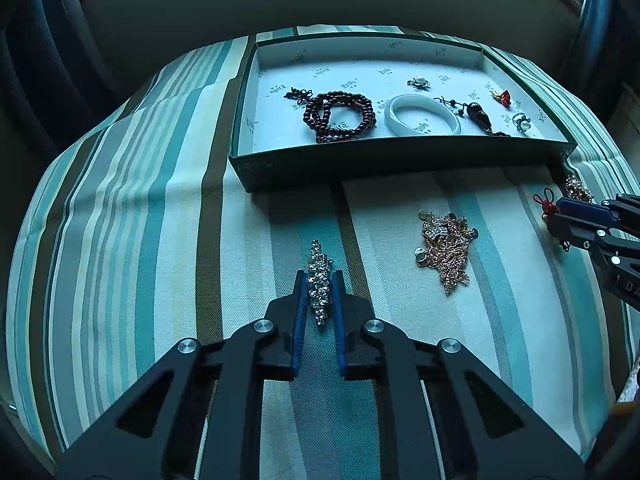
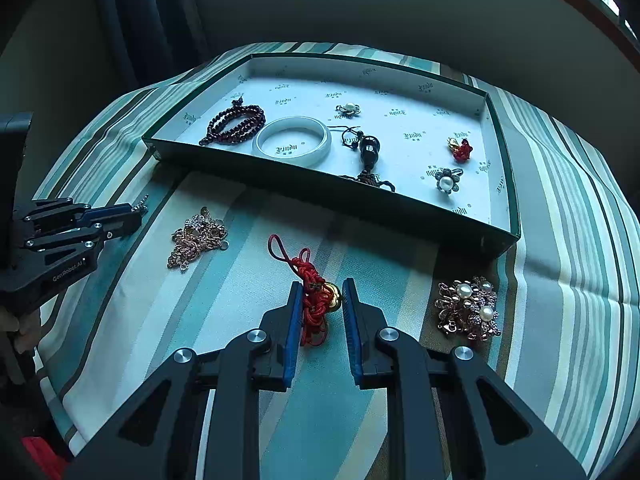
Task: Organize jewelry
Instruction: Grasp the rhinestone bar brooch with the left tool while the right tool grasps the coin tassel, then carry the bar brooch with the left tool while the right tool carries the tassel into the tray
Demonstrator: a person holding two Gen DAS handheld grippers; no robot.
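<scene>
Box (image 1: 400, 164) sits ahead on the striped cloth (image 1: 180, 240), partly filled; I judge its near wall could snag a low carry. Left gripper (image 1: 320, 276) pinches the rhinestone piece (image 1: 319, 280) narrowly and may shed it; right gripper (image 2: 320, 288), half-wide, straddles the red knotted charm (image 2: 310, 300), whose loose cord could drag.

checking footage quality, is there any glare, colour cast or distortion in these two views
Left wrist view: bluish cast, dim, strong fisheye bending the dark green cardboard box; the silver rhinestone hair clip stays sharp. Right wrist view: same cast and curvature, blown-out window at top right; the red knotted cord charm is crisp.
</scene>
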